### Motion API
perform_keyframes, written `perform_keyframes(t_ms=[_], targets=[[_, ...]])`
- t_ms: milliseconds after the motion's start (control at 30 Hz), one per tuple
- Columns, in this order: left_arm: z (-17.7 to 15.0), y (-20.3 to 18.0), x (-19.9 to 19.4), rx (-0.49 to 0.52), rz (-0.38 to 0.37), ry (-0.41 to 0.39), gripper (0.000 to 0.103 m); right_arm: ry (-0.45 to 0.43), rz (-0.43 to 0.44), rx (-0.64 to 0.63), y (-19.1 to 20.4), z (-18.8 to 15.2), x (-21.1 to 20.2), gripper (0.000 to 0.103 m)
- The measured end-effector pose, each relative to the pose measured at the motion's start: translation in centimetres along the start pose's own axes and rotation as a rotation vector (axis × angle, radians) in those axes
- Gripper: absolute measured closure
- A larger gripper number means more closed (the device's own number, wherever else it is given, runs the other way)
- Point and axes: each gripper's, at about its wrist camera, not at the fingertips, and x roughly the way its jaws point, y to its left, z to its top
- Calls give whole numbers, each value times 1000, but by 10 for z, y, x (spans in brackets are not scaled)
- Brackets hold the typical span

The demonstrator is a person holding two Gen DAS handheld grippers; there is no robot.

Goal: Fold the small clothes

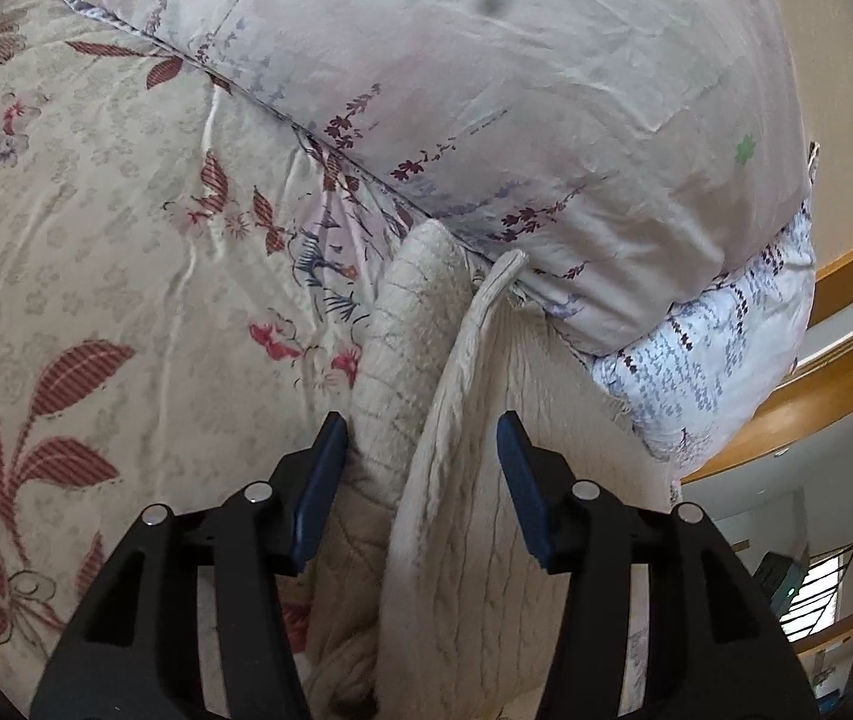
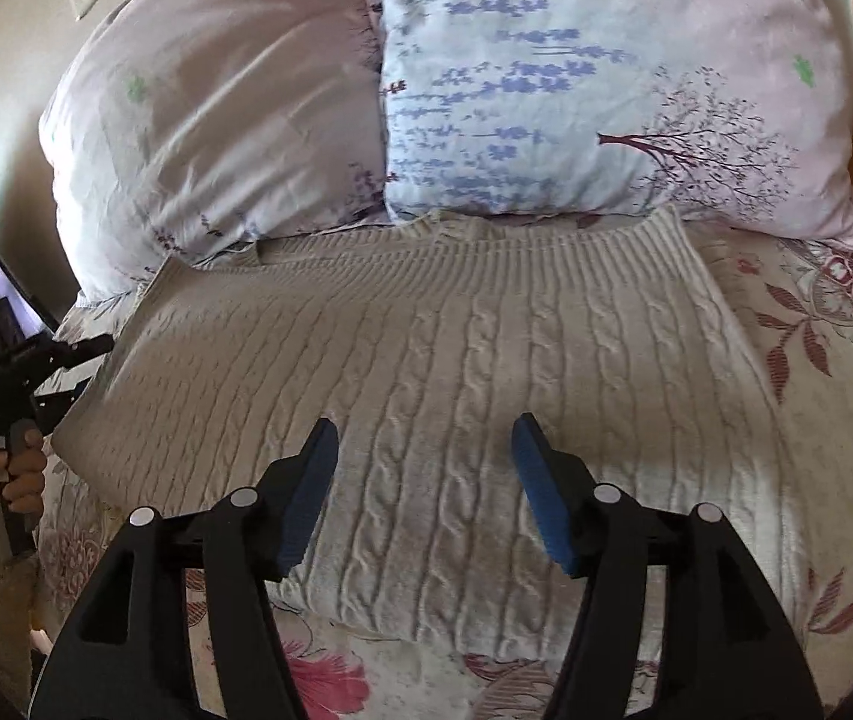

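My sweater (image 2: 426,372) lies folded on the bed (image 2: 816,420), just below the pillows (image 2: 546,90). Both my tools, left (image 1: 420,462) and right (image 2: 423,456), stand released, gripping nothing. I judge one more fold remains.

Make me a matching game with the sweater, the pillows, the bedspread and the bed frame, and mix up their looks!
Things:
1. sweater
2. pillows
3. bedspread
4. bed frame

Looks:
A. pale fabric with lavender sprigs
B. orange-brown wood
C. cream cable knit
D. beige with red leaves and flowers

Pairs: 1-C, 2-A, 3-D, 4-B
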Motion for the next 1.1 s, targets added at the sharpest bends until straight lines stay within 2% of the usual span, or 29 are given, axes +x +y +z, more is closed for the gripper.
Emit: perform_keyframes(t_ms=[200, 267, 367, 533, 800, 1100], targets=[[3, -1, 8, -37, -28, 0, 55, -4, 17, 16, -5, 0, 0, 41], [2, -2, 12, -54, -31, 9, 60, -6, 17, 20, -5, -2, -1, 41], [-1, -3, 17, -90, -60, 43, 76, -8, 20, 18, -5, -2, -1, 41], [-3, -16, 13, -106, -110, 24, 82, -15, 31, 28, -8, -4, -6, 41], [-7, -72, 1, -59, -196, -12, 85, -48, 38, 45, -22, -4, -18, 41], [-32, -142, 26, 2, -307, 52, 87, -84, 37, 68, -43, -2, -33, 41]])
